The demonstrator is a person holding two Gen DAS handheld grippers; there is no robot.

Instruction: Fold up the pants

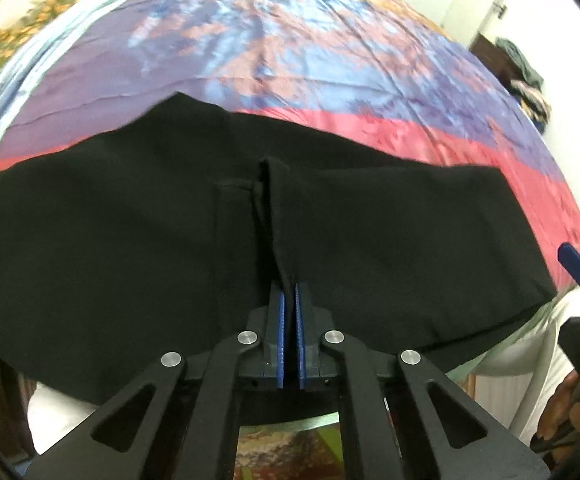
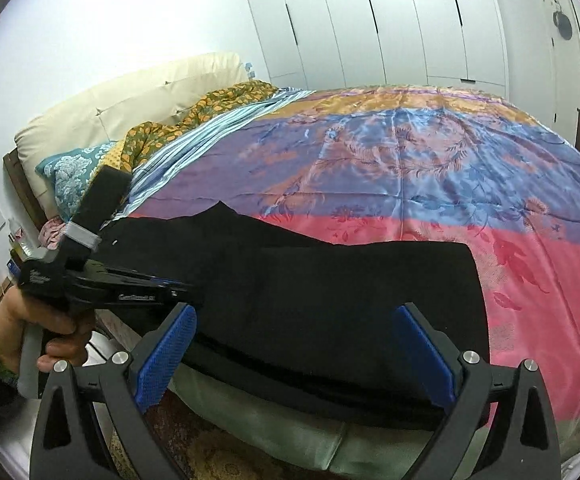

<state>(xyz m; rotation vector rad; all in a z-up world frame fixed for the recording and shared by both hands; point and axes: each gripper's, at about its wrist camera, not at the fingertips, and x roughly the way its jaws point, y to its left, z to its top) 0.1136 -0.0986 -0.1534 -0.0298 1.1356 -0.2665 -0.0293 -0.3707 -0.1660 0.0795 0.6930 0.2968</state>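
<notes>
Black pants (image 1: pixel 130 240) lie across the near edge of a bed, folded lengthwise; they also show in the right wrist view (image 2: pixel 330 300). My left gripper (image 1: pixel 290 292) is shut on a pinched ridge of the pants fabric near their near edge. In the right wrist view the left gripper (image 2: pixel 178 292) comes in from the left, held by a hand. My right gripper (image 2: pixel 294 320) is open, its blue pads (image 2: pixel 166 356) spread on either side of the pants' near edge, holding nothing. One blue finger of it shows at the right edge of the left wrist view (image 1: pixel 576 268).
The bed has a satin cover (image 2: pixel 410 160) in pink, purple, blue and orange bands. Pillows (image 2: pixel 130 96) and a crumpled floral blanket (image 2: pixel 210 108) lie at the far left. White wardrobe doors (image 2: pixel 370 20) stand behind. A patterned rug (image 1: pixel 286 452) lies below the bed edge.
</notes>
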